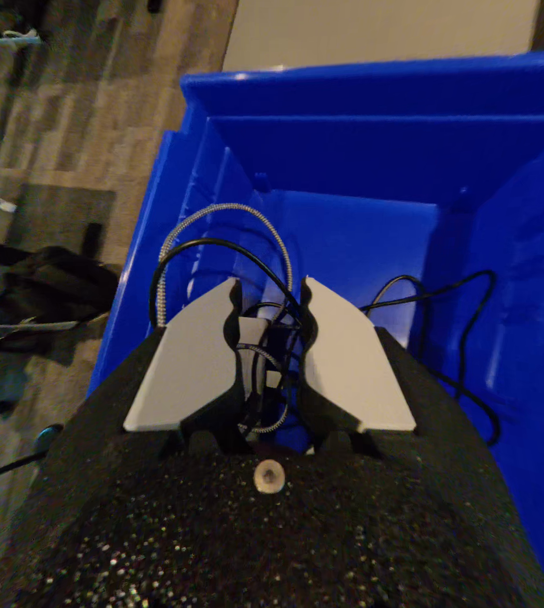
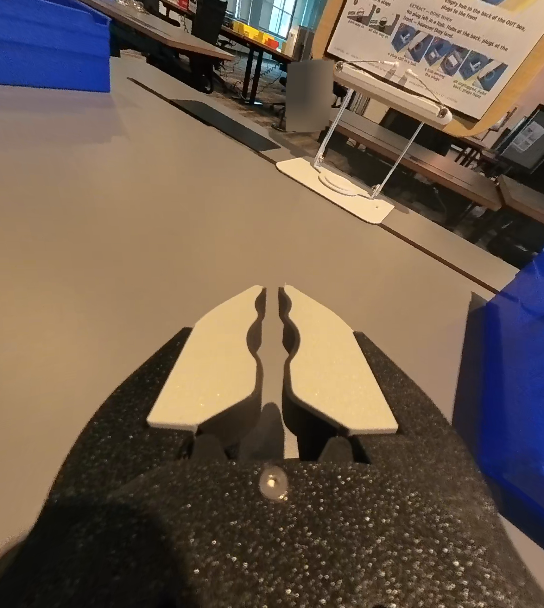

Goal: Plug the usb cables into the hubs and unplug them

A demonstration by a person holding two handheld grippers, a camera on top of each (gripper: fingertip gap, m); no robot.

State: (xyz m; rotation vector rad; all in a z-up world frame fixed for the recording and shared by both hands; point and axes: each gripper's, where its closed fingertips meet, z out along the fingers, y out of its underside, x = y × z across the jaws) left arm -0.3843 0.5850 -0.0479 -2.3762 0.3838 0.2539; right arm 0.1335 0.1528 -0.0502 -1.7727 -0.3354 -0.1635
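My left gripper [image 1: 269,286] hangs over a blue bin [image 1: 379,98], its fingers closed on a white hub [image 1: 251,332] with a tangle of cables. A silver braided cable [image 1: 231,208] and a thin black cable [image 1: 205,245] loop up above the fingers and run down between them. Another black cable [image 1: 474,329] trails to the right inside the bin. The hub's ports are hidden by the fingers. My right gripper [image 2: 272,289] is shut with only a thin slit between its fingers. It is empty and sits low over the grey table [image 2: 99,230].
A blue bin corner [image 2: 520,362] stands close on the right of my right gripper, and stacked blue bins [image 2: 33,42] stand at the far left. A white stand [image 2: 336,184] holds an instruction board [image 2: 428,42] at the table's far edge. Carpet floor [image 1: 50,131] lies left of the bin. The grippers' ends are close to 65 cm from one another.
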